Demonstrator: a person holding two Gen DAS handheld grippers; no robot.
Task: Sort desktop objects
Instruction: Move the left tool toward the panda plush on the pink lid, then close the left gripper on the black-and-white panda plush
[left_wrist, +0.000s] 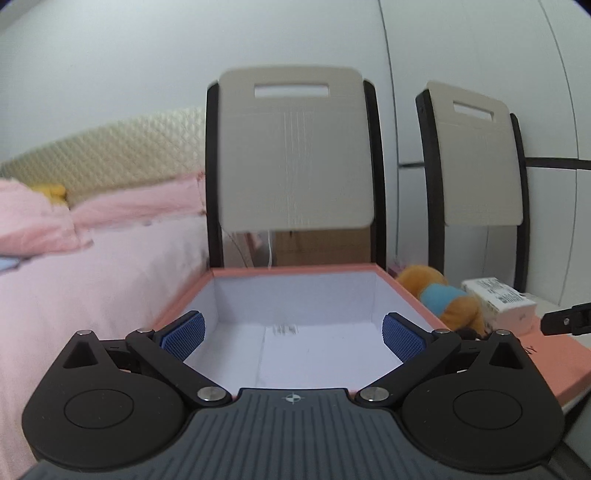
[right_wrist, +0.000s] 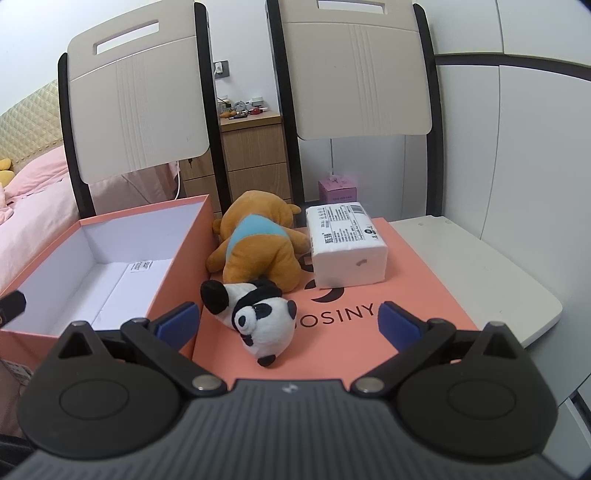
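Observation:
An open pink box (right_wrist: 188, 243) with a white, empty inside stands at the left; it also shows in the left wrist view (left_wrist: 295, 270). My left gripper (left_wrist: 293, 334) is open and empty over the box's near edge. Beside it lies the pink lid (right_wrist: 417, 280). On the lid lie a brown plush bear (right_wrist: 255, 243) in a blue shirt, a panda plush (right_wrist: 258, 317) and a white tissue pack (right_wrist: 347, 243). My right gripper (right_wrist: 288, 323) is open and empty, with the panda between its fingers' line. The bear (left_wrist: 443, 299) and tissue pack (left_wrist: 498, 302) show at the right of the left wrist view.
Two beige chairs (right_wrist: 136, 96) (right_wrist: 354, 70) stand behind the white table (right_wrist: 498, 273). A bed with pink bedding (left_wrist: 92, 258) is at the left. A wooden drawer unit (right_wrist: 251, 155) and a small pink box (right_wrist: 338, 190) stand behind the chairs.

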